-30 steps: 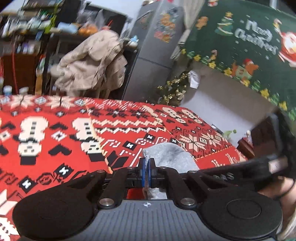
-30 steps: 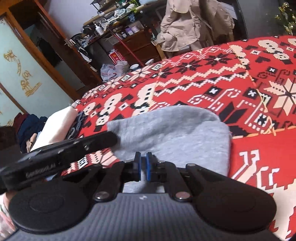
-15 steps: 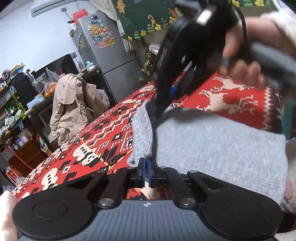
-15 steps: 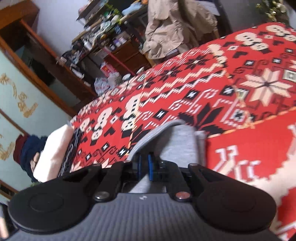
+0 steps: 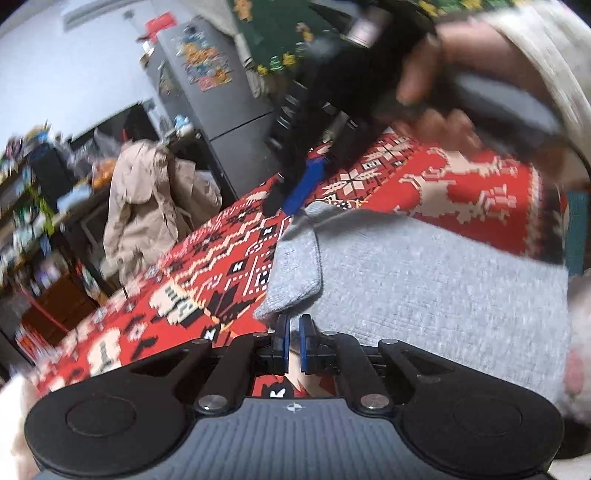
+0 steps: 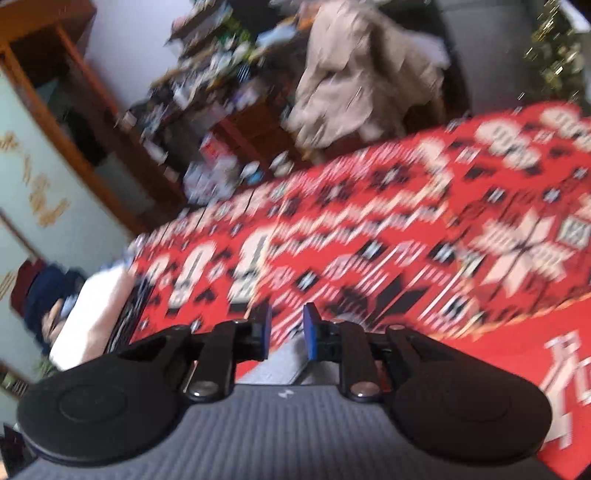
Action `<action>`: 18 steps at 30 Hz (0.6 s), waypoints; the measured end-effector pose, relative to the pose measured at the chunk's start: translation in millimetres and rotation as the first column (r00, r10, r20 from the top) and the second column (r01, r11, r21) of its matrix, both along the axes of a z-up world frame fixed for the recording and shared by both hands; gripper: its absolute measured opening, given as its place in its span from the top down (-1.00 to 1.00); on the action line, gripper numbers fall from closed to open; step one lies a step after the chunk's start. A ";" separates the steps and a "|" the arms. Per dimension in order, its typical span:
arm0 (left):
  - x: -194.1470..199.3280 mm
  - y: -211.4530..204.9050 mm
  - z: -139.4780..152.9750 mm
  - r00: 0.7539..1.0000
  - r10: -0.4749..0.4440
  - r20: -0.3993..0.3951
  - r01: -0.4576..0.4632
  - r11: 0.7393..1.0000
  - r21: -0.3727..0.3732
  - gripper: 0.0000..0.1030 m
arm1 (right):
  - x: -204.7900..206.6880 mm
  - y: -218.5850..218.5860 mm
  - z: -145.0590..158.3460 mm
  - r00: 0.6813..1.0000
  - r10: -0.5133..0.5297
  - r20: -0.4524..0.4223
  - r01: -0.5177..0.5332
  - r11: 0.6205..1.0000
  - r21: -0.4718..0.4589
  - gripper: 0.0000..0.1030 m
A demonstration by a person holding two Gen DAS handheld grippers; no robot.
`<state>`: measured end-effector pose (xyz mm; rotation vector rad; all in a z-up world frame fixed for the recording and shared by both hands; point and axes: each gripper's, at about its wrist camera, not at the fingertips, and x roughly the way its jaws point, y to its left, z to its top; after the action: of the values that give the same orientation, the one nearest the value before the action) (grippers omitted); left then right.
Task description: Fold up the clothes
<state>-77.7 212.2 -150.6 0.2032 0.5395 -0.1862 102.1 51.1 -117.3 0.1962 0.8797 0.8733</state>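
A grey knit garment (image 5: 424, 280) lies folded on the red patterned cloth (image 5: 221, 258), one flap (image 5: 295, 273) turned over at its left. My left gripper (image 5: 292, 332) hovers at the garment's near left corner with a narrow gap between its blue pads (image 5: 282, 334); nothing is in it. My right gripper also shows in the left wrist view (image 5: 295, 199), lifted just above the garment's far corner, a hand on its handle. In the blurred right wrist view the right gripper (image 6: 287, 325) is open and empty, with a strip of grey fabric (image 6: 284, 363) below it.
A beige coat (image 5: 147, 206) hangs on a chair behind the table, next to a grey fridge (image 5: 218, 122) and cluttered shelves (image 6: 207, 85). A white folded stack (image 6: 92, 314) lies at the table's left end. A green Christmas hanging (image 5: 280, 33) covers the wall.
Both grippers have let go of the grey garment. The right gripper opened wide and lifted off the far corner; the left pads parted slightly. The garment now lies flat.
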 end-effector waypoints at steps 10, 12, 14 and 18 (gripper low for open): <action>38.9 76.4 3.6 0.950 0.157 -0.271 -0.291 0.764 -0.575 0.66 | -24.4 -10.1 -12.3 0.999 0.042 -0.020 -0.042 0.999 -0.021 0.58; 50.6 90.8 -1.8 0.924 0.174 -0.341 -0.363 0.676 -0.641 0.66 | -26.2 -15.6 -12.3 0.999 0.039 -0.024 -0.040 0.999 -0.015 0.58; 60.5 98.7 -7.4 0.900 0.168 -0.402 -0.414 0.617 -0.669 0.72 | -26.1 -19.8 -13.2 0.999 0.034 -0.033 -0.034 0.999 -0.009 0.58; 73.8 106.5 -16.8 0.868 0.096 -0.488 -0.467 0.492 -0.734 0.77 | -25.9 -27.3 -13.7 0.999 0.020 -0.047 -0.020 1.000 0.006 0.58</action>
<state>-3.9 318.7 -167.3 -0.9215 0.8177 -0.1348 76.2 23.8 -131.0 0.2135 0.9242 0.8928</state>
